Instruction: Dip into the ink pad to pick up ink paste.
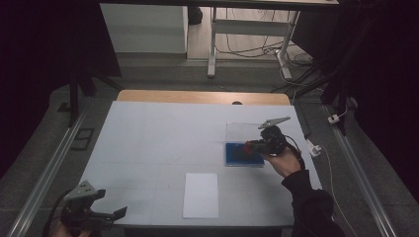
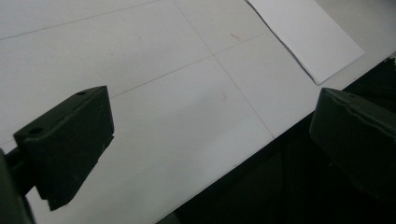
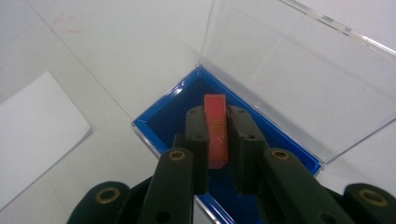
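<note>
The open case (image 1: 243,153) lies right of centre on the table (image 1: 148,138); the paper sheet (image 1: 200,195) lies nearer, seemingly just left.

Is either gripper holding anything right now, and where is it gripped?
The right gripper clamps a small red block by its two side faces, above the open blue case. The left gripper is open and holds nothing.

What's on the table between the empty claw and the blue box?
In the high view, a white sheet of paper lies between the left gripper and the blue box. Otherwise that stretch of table is bare.
</note>
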`<move>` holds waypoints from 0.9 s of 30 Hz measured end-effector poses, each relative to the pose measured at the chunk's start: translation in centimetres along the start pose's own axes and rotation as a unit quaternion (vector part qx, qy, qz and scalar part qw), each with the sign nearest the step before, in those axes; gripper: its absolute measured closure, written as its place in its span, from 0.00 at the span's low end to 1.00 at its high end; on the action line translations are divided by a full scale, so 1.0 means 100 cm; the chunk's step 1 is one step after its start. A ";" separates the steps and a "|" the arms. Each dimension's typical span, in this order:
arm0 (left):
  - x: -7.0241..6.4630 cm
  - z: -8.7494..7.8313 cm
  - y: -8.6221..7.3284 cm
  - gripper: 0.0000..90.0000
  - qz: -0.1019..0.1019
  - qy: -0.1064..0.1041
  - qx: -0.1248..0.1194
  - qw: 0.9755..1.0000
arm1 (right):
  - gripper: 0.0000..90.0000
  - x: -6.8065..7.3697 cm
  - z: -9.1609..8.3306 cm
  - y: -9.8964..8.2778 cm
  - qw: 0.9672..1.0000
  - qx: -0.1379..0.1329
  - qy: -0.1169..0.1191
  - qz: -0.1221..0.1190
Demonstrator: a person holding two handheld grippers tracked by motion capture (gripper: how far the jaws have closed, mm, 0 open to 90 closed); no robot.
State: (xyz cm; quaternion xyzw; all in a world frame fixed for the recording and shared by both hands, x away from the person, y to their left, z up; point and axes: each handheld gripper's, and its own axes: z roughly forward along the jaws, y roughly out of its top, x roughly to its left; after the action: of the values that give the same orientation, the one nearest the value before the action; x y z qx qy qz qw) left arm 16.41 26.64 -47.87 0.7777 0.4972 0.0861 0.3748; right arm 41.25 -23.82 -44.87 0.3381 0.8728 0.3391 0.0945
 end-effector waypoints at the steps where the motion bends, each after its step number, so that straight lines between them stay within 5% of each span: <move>1: 0.000 0.000 0.000 0.01 0.000 0.000 -0.001 1.000 | 0.88 0.000 0.001 0.000 1.000 0.002 -0.002 -0.002; 27: 0.000 0.001 0.001 0.01 0.002 0.000 0.003 1.000 | 0.89 -0.002 0.030 -0.004 0.999 0.034 -0.022 -0.016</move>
State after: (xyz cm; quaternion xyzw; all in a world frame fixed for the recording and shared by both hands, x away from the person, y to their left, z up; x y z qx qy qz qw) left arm 16.48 26.55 -47.88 0.7800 0.4957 0.0856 0.3722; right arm 42.34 -22.56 -47.41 0.3344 0.8868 0.3005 0.1074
